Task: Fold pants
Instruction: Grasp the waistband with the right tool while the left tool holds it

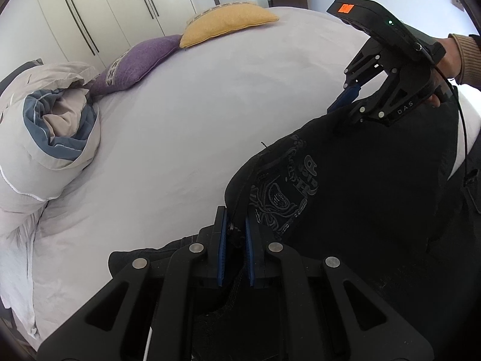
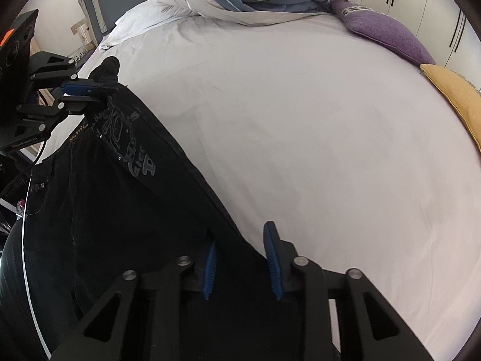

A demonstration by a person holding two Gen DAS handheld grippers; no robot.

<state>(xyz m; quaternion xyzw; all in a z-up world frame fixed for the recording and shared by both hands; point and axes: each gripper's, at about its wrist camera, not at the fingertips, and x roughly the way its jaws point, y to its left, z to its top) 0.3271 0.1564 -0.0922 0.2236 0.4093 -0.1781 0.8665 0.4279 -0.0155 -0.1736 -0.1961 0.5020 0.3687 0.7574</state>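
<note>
Black pants (image 1: 345, 186) with a grey printed design hang over the near edge of the white bed (image 1: 186, 126). My left gripper (image 1: 236, 228) is shut on the pants' waistband edge with a button between its blue pads; it also shows in the right wrist view (image 2: 90, 93). My right gripper (image 2: 240, 255) has its blue pads apart with the pants' (image 2: 126, 204) edge lying between them, the left pad partly hidden by cloth. In the left wrist view the right gripper (image 1: 345, 102) sits at the pants' upper corner.
A rolled white and blue duvet (image 1: 51, 132) lies at the bed's head. A purple cushion (image 1: 135, 63) and a yellow cushion (image 1: 225, 24) lie along the far edge. White wardrobe doors (image 1: 99, 9) stand behind. The white sheet (image 2: 300, 138) stretches beyond the pants.
</note>
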